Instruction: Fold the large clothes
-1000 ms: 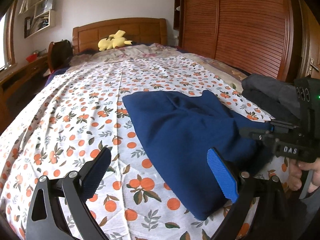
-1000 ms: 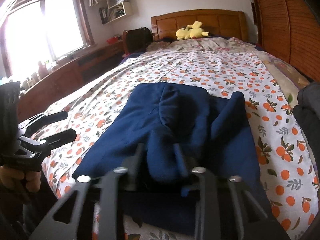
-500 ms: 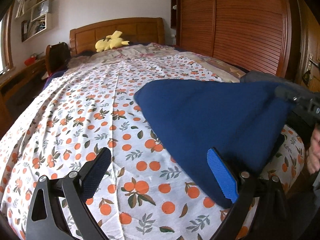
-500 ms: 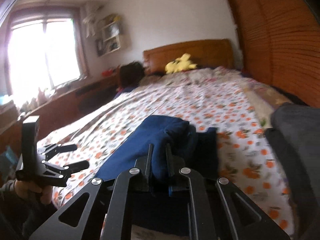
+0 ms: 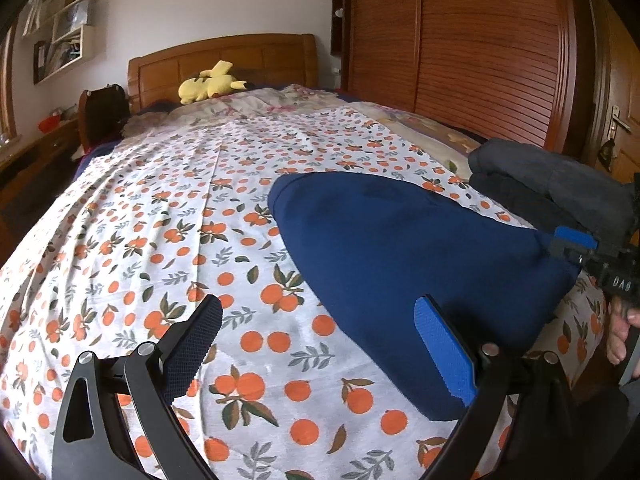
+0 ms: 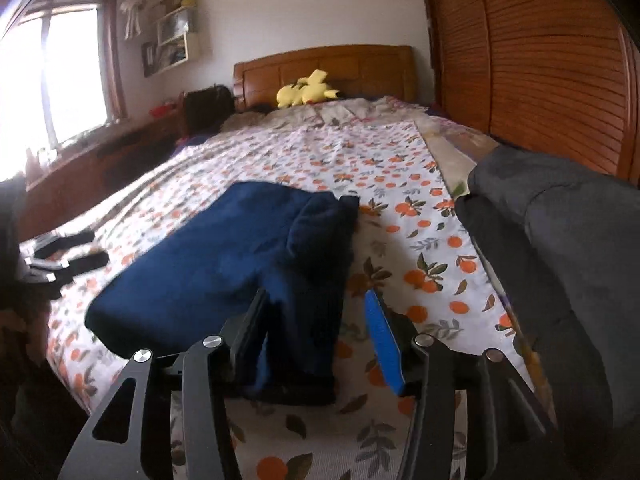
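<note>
A dark blue garment lies folded on the orange-print bedsheet. In the right wrist view the blue garment reaches back between the fingers of my right gripper. Its jaws are opening: the cloth's near edge rests against the left finger, while the blue right pad stands clear of it. My left gripper hovers open over the sheet at the garment's near left side, holding nothing. The right gripper shows at the garment's right corner, with a hand below it.
A pile of dark grey clothes lies along the bed's right edge, next to the garment. A yellow plush toy sits by the wooden headboard. A slatted wooden wardrobe stands to the right, a window to the left.
The right gripper, shut on the garment's edge, lifted and carried it across to the right, and its jaws have now parted. The left gripper stayed open and drifted slightly.
</note>
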The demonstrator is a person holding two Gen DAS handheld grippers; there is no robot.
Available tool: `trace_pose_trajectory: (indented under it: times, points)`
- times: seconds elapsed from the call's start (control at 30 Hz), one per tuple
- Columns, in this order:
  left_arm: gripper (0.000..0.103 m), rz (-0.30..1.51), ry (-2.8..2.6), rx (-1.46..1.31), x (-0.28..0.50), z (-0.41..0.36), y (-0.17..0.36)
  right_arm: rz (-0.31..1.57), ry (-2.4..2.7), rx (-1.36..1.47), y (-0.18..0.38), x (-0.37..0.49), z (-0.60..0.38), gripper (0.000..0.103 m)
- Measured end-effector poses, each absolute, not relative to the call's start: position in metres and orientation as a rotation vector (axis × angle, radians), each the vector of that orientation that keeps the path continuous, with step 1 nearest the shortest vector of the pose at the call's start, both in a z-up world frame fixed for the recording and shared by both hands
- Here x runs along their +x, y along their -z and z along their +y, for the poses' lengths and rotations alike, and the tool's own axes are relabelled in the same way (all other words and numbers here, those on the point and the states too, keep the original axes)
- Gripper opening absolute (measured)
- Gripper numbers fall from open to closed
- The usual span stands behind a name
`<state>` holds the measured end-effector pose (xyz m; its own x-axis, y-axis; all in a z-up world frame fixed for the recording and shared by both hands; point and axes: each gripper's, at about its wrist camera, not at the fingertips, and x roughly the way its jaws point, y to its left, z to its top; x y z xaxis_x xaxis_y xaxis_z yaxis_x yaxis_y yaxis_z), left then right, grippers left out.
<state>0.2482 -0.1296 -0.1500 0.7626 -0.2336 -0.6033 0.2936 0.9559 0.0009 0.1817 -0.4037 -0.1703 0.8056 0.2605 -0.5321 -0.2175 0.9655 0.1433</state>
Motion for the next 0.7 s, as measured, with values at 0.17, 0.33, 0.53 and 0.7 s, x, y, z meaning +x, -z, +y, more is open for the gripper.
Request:
trace_pose_trajectory:
  times: [0.17,0.33,0.53,0.7]
  points:
    - [0.097,0.647,0.304,0.117,0.246,-0.136,0.154,0.516,-0.260,0.113,0.160,0.174,-0.405,0.049]
    - [0.097,0.664,0.313,0.128,0.245,-0.138,0.163,0.554,-0.275,0.111,0.168,0.186,-0.392,0.051]
    - [0.097,0.732,0.322,0.157,0.247,-0.141,0.184,0.567,-0.270,0.110,0.171,0.186,-0.392,0.058]
    - [0.097,0.753,0.329,0.121,0.246,-0.134,0.197,0.630,-0.262,0.090,0.186,0.194,-0.390,0.063]
